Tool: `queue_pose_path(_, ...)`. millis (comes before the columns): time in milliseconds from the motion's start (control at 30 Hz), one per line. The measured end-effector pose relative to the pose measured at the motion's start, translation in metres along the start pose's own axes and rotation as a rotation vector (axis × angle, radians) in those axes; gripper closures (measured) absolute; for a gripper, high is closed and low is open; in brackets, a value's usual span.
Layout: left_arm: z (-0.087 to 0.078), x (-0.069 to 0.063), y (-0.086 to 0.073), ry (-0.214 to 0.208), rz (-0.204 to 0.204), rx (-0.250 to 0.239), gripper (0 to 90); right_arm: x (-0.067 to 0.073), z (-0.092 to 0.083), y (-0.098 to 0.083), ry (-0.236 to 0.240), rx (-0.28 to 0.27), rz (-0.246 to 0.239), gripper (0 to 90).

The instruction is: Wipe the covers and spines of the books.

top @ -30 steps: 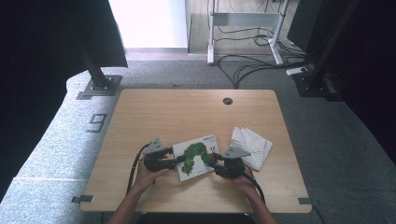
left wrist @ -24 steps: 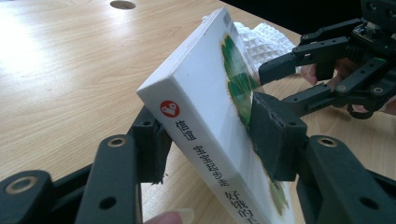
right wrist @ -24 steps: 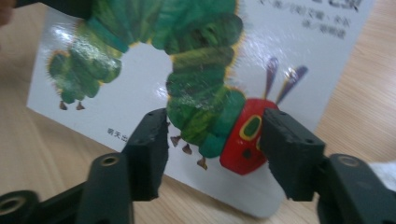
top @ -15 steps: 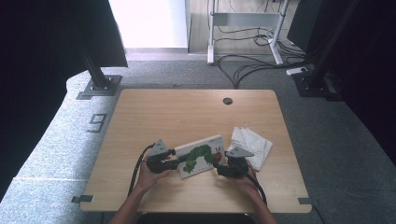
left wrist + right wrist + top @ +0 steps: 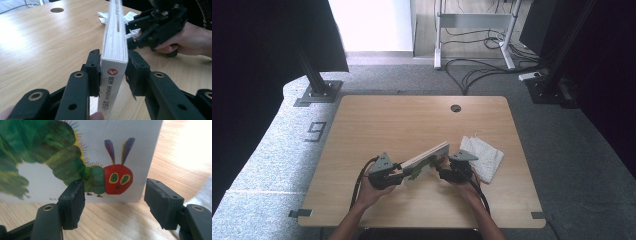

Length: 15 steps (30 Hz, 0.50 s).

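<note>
A white board book (image 5: 427, 160) with a green caterpillar on its cover stands tilted up on its long edge near the table's front. My left gripper (image 5: 401, 171) is shut on its spine end; in the left gripper view the pads (image 5: 94, 72) press both sides of the book (image 5: 113, 45). My right gripper (image 5: 441, 170) is at the book's other end, open. Its jaws have just been opening. In the right gripper view they stand apart (image 5: 115, 202) in front of the cover (image 5: 100, 157), near its lower corner, and grip nothing.
A crumpled white cloth (image 5: 482, 156) lies just right of the right gripper. The wooden table (image 5: 412, 120) has a round cable hole (image 5: 455, 108) near its far edge. Cables trail from both grippers toward the front edge.
The book lay flat on the table before and now stands raised on its edge. The left jaws have closed on its spine end. The right jaws have opened off its other end.
</note>
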<state>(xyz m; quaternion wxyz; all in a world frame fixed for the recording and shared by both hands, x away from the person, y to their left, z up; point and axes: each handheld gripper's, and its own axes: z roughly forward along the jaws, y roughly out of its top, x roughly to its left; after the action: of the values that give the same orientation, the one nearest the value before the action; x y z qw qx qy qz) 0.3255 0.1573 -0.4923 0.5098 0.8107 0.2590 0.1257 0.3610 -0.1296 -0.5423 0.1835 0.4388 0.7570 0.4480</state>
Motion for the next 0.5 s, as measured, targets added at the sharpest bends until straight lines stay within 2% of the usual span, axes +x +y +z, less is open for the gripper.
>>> queue_pose_path(133, 0.0001, -0.0001, 0.0002, -0.007, -0.002, 0.0, 64.4, -0.0004, 0.001, 0.0031, 0.028, -0.015, 0.044, 31.7)
queue_pose_path(500, 0.0027, -0.0086, 0.0017, -0.054, -0.004, -0.003, 61.6, -0.0012, 0.0068, 0.0107, 0.106, -0.04, 0.106, 31.6)
